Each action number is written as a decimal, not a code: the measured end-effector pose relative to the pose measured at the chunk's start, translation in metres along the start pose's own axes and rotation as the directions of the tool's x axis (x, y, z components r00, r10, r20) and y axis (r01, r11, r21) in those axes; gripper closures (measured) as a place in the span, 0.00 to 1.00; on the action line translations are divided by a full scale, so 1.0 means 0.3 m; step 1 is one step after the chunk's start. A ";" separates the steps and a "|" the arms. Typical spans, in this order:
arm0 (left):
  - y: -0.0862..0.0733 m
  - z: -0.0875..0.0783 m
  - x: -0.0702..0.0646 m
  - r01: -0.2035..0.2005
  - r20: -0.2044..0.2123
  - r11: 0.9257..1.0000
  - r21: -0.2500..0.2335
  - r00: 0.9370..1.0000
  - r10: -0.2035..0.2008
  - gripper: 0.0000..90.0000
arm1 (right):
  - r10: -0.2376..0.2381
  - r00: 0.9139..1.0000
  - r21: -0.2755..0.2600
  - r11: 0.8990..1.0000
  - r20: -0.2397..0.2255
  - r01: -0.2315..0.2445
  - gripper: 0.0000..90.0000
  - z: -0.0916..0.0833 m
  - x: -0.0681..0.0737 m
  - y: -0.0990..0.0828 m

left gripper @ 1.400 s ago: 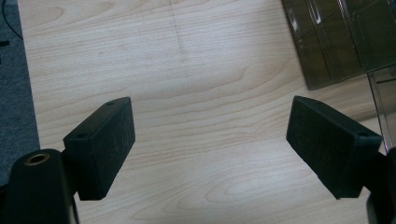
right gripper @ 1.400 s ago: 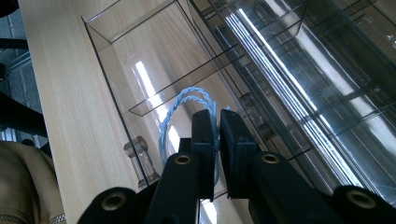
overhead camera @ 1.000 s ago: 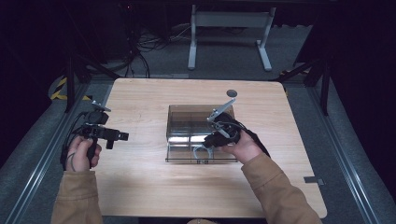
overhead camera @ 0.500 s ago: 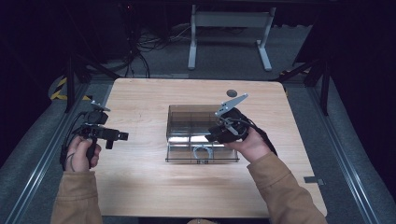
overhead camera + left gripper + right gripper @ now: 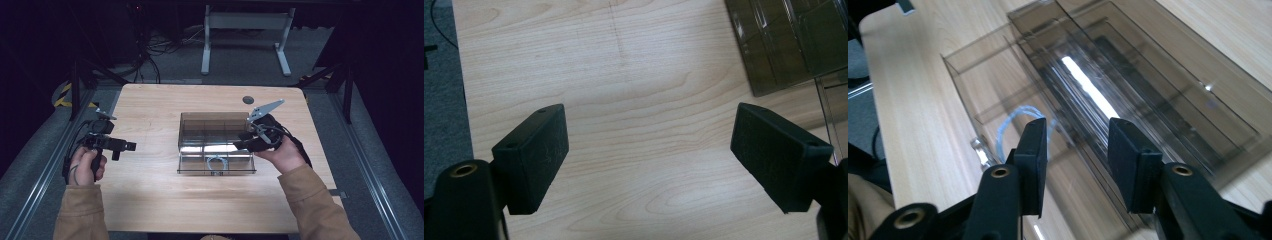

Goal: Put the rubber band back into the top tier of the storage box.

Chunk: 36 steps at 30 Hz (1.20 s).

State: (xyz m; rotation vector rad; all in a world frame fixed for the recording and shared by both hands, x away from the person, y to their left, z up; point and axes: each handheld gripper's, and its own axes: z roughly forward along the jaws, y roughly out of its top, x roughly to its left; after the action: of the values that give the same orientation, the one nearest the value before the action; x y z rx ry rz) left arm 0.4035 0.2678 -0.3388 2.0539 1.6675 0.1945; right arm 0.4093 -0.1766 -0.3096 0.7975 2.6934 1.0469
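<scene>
A smoky clear plastic organiser box [image 5: 216,135] lies in the middle of the wooden table [image 5: 150,200], its lid laid open. A pale blue coiled cable [image 5: 216,162] rests in its front compartment. My right gripper [image 5: 243,144] hovers at the box's right edge. Its jaws are partly open with nothing between them. In the right gripper view, my right gripper [image 5: 1075,135] points down at the box [image 5: 1128,80], with the cable loop [image 5: 1010,125] just left of the left jaw. My left gripper [image 5: 127,146] is held near the table's left edge. In its own view my left gripper [image 5: 649,130] stands wide open over bare wood.
A round grommet [image 5: 247,100] sits in the tabletop behind the box. One corner of the box [image 5: 784,45] shows at the top right of the left gripper view. A white desk frame [image 5: 245,35] stands on the floor beyond the table.
My right gripper has drifted a little to the right and away from me, from over the box's front part to its right edge. The left gripper has stayed put.
</scene>
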 end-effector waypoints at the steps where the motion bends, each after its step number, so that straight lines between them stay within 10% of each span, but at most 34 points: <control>1: 0.000 -0.001 0.001 0.003 -0.001 1.000 -0.001 1.000 -0.003 0.18 | 0.011 1.000 -0.010 1.000 0.014 -0.011 0.65 -0.019 -0.016 -0.020; 18: 0.004 0.002 -0.005 -0.002 0.000 1.000 -0.001 1.000 0.002 0.18 | 0.105 0.989 -0.036 0.994 0.100 -0.102 0.57 -0.145 -0.122 -0.160; 36: 0.012 0.014 -0.008 -0.001 -0.005 1.000 0.012 1.000 0.001 0.18 | 0.223 0.958 -0.031 0.975 0.180 -0.221 0.53 -0.180 -0.233 -0.341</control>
State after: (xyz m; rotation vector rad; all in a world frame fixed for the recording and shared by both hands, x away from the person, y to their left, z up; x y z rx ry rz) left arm 0.4078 0.2640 -0.3405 2.0647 1.6743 0.1911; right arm 0.4081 -0.3081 -0.3409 1.1565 2.4859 0.9752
